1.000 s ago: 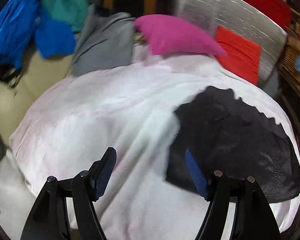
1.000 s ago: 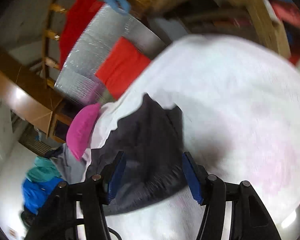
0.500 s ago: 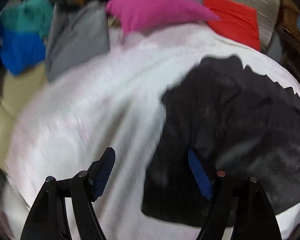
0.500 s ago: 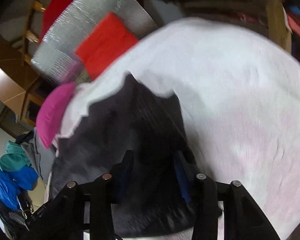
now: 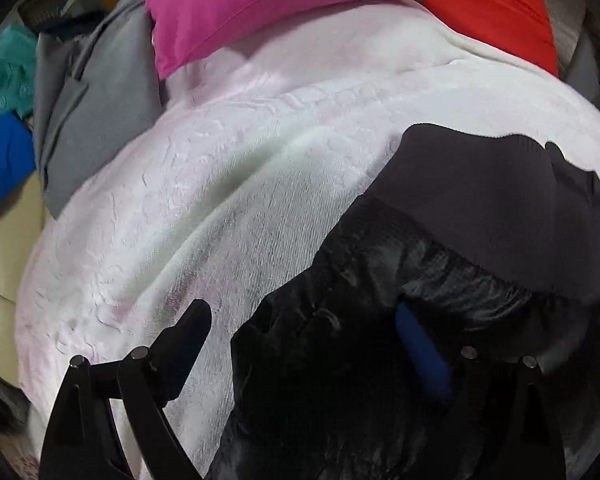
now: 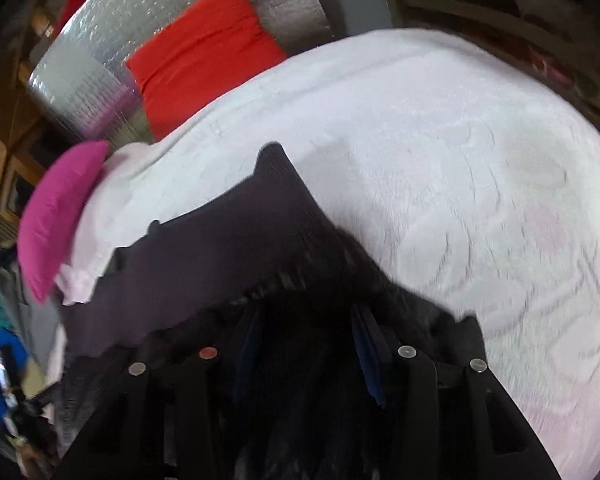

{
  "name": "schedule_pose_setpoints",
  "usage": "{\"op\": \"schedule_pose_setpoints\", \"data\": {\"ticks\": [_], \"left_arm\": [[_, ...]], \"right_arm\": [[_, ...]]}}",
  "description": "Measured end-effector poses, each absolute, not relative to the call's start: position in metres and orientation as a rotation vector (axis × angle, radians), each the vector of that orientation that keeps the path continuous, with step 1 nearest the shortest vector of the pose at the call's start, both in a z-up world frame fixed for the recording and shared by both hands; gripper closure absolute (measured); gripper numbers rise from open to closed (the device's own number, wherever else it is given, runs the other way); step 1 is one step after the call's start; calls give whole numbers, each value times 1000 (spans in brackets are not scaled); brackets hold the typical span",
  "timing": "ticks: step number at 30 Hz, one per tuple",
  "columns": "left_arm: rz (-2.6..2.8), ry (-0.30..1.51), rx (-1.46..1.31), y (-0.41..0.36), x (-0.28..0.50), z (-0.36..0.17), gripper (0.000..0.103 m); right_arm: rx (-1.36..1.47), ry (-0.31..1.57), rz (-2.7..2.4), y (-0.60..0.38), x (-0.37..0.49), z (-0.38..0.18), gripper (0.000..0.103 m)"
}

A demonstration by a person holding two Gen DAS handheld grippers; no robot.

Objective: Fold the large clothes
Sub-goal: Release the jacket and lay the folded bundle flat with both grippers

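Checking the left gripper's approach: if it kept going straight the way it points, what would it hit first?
Probably the black garment lying on the white blanket; left gripper is open above its edge.

Left gripper [image 5: 304, 344] jaws wide, just opening

Closer now to black garment [image 5: 440, 240] on white blanket [image 5: 220, 208] than second ago. Left gripper [image 5: 304, 340] jaws just opened wider, straddling garment's left edge, fabric between, not pinched. Right gripper [image 6: 304, 344] down among dark folds, jaws narrowed then eased slightly apart, cloth between pads.
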State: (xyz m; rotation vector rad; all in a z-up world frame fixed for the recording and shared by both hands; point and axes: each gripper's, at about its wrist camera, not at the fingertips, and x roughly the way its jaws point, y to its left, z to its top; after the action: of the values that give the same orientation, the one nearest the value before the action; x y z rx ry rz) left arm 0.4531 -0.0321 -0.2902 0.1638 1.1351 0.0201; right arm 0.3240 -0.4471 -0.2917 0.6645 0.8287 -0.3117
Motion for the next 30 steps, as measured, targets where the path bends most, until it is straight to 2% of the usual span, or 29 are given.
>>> {"op": "schedule_pose_setpoints", "data": {"ticks": [2, 5, 10, 15, 23, 30], "left_arm": [[20, 1111, 158, -29, 447, -282, 10], [11, 978, 164, -25, 409, -246, 10], [-8, 758, 204, -24, 324, -189, 10], [-60, 609, 242, -38, 249, -154, 10], [-109, 572, 216, -50, 204, -140, 10], [-117, 579, 211, -61, 199, -145, 10]], "right_arm": [[694, 818, -302, -447, 314, -282, 52], [714, 755, -277, -440, 285, -265, 42], [622, 688, -216, -398, 225, -238, 42], [646, 701, -127, -362, 181, -240, 42], [658, 717, -42, -317, 176, -249, 42], [575, 688, -43, -294, 180, -239, 42]]}}
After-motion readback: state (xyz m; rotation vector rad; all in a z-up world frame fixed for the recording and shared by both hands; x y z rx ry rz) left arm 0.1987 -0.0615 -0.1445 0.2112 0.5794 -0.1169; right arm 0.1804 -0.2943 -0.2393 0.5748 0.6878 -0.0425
